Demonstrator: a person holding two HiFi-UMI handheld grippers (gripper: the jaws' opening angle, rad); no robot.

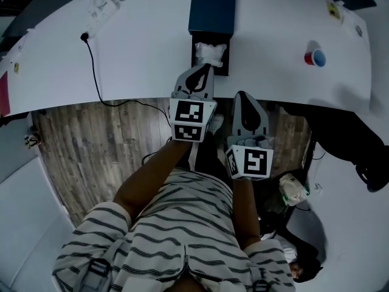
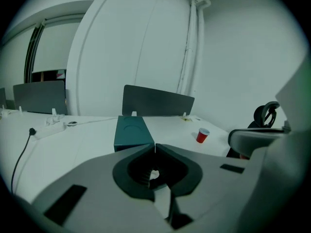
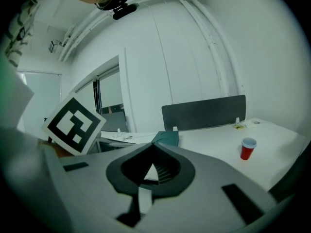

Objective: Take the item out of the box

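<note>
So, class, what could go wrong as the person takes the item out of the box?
The left gripper is shut, so it could shove the white item deeper instead of gripping it. The box lies near the table edge and nothing holds it, so a pull might drag it off.

Black-white striped tee (image 1: pixel 176 224); grey left tool (image 1: pixel 205 70), right tool (image 1: pixel 242 96) w/ b&w marker cubes (image 1: pixel 192 119).
</note>
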